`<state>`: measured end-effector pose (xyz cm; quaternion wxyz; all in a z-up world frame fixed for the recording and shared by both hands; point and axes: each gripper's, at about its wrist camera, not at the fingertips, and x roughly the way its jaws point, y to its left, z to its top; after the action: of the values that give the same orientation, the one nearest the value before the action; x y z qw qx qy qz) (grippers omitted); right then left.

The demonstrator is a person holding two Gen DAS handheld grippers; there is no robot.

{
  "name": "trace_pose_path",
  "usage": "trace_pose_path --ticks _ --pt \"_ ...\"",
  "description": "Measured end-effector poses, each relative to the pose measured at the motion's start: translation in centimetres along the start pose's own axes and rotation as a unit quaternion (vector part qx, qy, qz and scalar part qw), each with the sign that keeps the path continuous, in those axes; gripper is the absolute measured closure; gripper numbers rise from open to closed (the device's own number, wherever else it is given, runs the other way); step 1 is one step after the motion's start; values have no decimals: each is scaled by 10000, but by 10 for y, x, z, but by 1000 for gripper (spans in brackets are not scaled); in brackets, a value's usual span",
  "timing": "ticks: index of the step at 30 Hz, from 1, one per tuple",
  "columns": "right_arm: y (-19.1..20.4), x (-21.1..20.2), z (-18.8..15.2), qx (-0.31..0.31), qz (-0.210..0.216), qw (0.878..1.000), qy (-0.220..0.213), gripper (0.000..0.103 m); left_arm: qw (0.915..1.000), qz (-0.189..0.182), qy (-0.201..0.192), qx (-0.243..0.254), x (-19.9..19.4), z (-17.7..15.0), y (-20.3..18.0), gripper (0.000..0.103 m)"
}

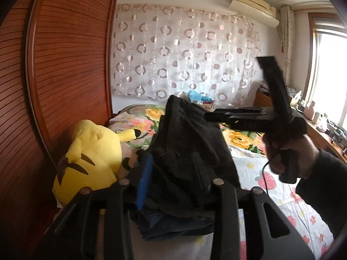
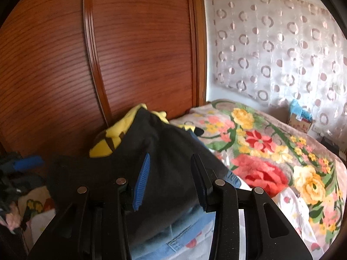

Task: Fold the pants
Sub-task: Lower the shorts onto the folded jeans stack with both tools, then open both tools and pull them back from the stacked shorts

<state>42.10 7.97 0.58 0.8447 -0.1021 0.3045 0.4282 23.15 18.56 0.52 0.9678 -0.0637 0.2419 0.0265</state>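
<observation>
Left wrist view:
- The left gripper is low in the picture, and its two fingers are spread apart.
- One finger has a blue pad. The other finger is partly hidden by cloth.
- The black pants sit in a bunched heap between the fingers. I cannot tell if the fingers pinch the cloth or just sit beside it.
- The heap lies on top of some blue jeans on the bed.
- A yellow plush toy lies just beside the pants, next to the brown wooden wardrobe.
- The right gripper comes in from the right side, held by the right hand. Its tip touches the top of the black pants. I cannot tell how far open it is from here.
- A curtain with circles hangs on the far wall.

Right wrist view:
- The right gripper has its fingers apart, with a wide gap between them.
- The black pants fill that gap, but the fingers do not look closed on them.
- The blue jeans peek out under the black pants.
- The yellow plush toy pokes out behind the heap.
- A flower blanket covers the bed on the right side.
- The brown wooden wardrobe stands behind everything.
</observation>
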Motion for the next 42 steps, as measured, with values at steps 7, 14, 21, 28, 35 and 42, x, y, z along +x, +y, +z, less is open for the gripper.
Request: trace_pose_path --ticks 7,14,21,28,35,42 --pt "-18 23 -10 376 -178 9989 234 64 9984 -161 540 11 32 -7 -4 62" --pt "-24 29 -16 508 -306 9979 266 64 9976 -14 692 93 46 -17 -3 62" --pt "-9 -6 -13 464 -415 9980 61 64 9974 27 681 231 34 -15 -9 62" --pt "19 -66 -15 437 -458 9976 -280 64 9979 48 564 301 8 -14 -14 62" --pt "42 -109 -32 493 -560 9965 -388 64 9983 135 424 387 -24 -13 -25 62" --pt "60 -142 -52 550 -718 9948 -457 64 9984 145 315 438 -53 -17 -37 62"
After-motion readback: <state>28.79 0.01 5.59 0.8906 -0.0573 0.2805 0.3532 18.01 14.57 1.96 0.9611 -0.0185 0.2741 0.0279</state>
